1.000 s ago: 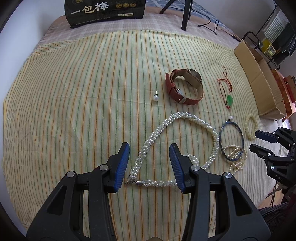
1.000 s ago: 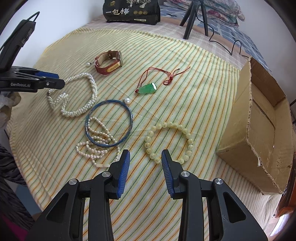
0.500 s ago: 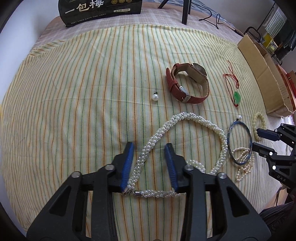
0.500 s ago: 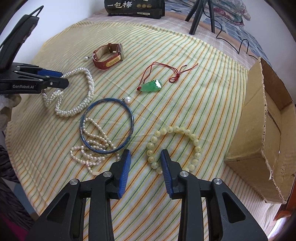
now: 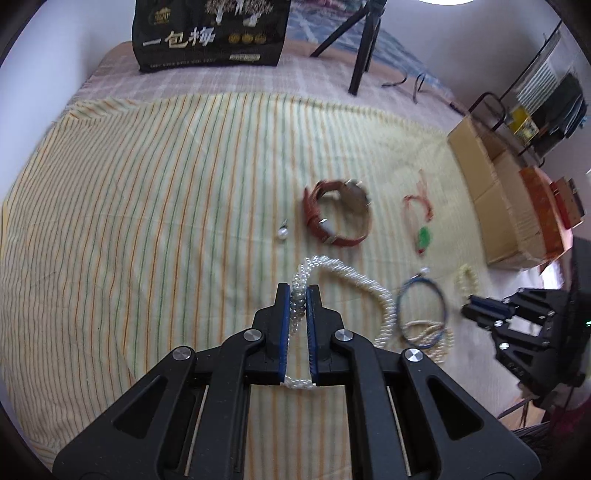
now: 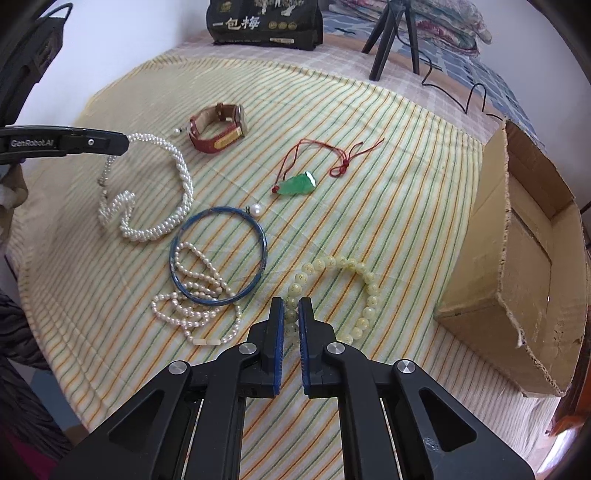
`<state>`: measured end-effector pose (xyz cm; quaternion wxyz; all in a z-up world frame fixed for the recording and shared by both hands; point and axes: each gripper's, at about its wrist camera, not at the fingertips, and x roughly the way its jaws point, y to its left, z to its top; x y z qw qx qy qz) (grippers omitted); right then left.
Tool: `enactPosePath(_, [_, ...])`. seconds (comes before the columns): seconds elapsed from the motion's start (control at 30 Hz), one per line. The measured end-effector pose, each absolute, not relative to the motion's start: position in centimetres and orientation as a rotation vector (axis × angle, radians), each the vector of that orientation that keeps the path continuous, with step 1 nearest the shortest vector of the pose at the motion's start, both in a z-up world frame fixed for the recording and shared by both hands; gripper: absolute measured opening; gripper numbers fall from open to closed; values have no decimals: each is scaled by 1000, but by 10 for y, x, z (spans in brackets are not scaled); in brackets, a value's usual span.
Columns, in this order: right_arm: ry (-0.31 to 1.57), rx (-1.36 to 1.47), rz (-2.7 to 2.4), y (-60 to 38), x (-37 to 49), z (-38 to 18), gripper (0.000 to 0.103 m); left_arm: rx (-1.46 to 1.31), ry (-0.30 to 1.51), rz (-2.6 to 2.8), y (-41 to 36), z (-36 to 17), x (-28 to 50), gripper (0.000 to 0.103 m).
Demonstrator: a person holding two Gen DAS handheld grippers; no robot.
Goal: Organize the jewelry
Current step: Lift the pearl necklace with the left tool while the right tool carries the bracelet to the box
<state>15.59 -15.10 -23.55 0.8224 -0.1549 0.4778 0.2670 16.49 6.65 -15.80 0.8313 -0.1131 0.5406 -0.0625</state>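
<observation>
My left gripper (image 5: 297,291) is shut on the thick white pearl necklace (image 5: 373,288), whose loop lies on the striped cloth; the necklace also shows in the right wrist view (image 6: 173,218). My right gripper (image 6: 291,308) is shut on the pale yellow bead bracelet (image 6: 354,280) at its near left side. A blue bangle (image 6: 218,254) rests over a thin pearl strand (image 6: 192,310). A red-strap watch (image 6: 218,129), a green jade pendant on red cord (image 6: 297,184) and a loose pearl earring (image 5: 283,232) lie further back.
An open cardboard box (image 6: 524,266) stands at the right edge of the bed. A black printed bag (image 6: 264,22) and a tripod (image 6: 391,37) stand at the back. The striped cloth (image 5: 147,177) covers the bed's left part.
Both grippers moved forward and closed: the left on the pearl necklace, the right on the yellow bead bracelet. The necklace's near end has lifted off the cloth.
</observation>
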Motion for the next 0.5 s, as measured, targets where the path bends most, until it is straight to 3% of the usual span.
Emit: enactPosePath(0.5, [875, -238, 588, -163, 141, -182, 6, -276, 943, -251, 40, -76, 143, 6])
